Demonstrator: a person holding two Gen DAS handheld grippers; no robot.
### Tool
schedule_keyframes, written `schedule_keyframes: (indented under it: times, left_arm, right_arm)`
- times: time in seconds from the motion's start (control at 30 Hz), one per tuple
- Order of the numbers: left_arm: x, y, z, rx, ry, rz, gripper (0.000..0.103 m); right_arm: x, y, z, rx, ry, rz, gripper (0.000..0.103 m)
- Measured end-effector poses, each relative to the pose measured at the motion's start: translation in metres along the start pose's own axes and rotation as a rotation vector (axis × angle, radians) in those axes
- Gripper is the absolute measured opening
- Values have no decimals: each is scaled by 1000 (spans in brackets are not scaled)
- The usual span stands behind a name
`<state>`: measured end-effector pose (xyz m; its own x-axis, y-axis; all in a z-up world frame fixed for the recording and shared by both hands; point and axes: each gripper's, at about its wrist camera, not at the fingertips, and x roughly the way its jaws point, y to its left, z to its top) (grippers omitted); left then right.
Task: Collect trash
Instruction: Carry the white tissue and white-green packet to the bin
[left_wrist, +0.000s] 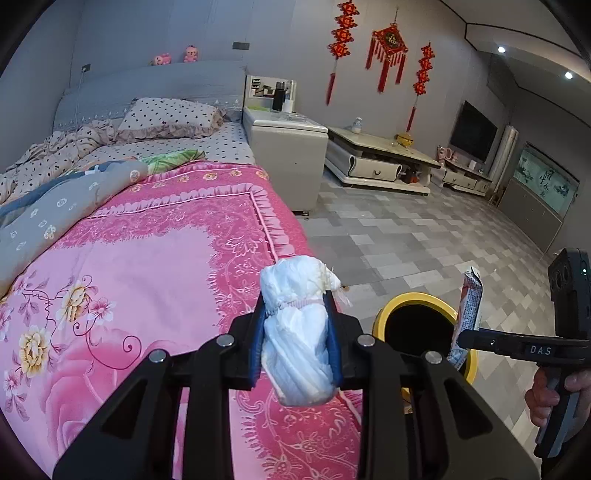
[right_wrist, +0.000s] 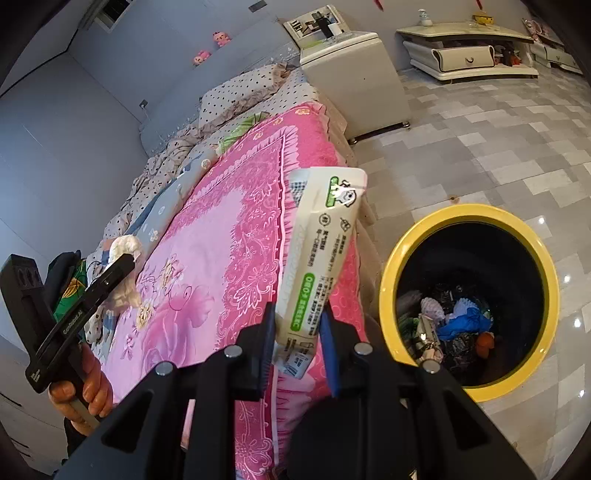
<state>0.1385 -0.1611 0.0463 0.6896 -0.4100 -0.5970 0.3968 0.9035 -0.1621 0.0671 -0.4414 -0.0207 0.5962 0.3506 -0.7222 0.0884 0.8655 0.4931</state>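
Two grippers, one piece of trash each: the left gripper (left_wrist: 297, 325) has its jaws pinching one crumpled white tissue wad (left_wrist: 297, 332) above the pink floral bed cover (left_wrist: 147, 288). The right gripper (right_wrist: 297, 339) has its jaws pinching one long white printed wrapper (right_wrist: 321, 251), left of the single yellow-rimmed round black trash bin (right_wrist: 469, 225) on the grey tiled floor (right_wrist: 480, 147).

Left tongs (left_wrist: 297, 328) clamp white wad (left_wrist: 299, 332); bed (left_wrist: 147, 277) below

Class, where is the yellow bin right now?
The bin stands on the tiled floor beside the bed's pink edge, at the right of the right wrist view, just right of the wrapper.
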Motion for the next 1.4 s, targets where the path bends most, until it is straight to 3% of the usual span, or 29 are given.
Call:
schedule_keyframes:
  times: [0.33,0.67,1.1,1.4]
  left_arm:
    - [-8,-82,8,78,-58,-70,26]
    - [14,-140,11,156,-102,-75,27]
    - [67,-194,2,212,-42,-154,27]
    - [110,-195,-12,183,45,-206,28]
  right_arm:
    - [-37,-46,7,49,-96,-41,22]
    - [-54,-84,19,62,-174,-124,22]
    - [-50,-117,31,66,-210,-218,22]
    - [-33,-134,34,80,-192,-278,23]
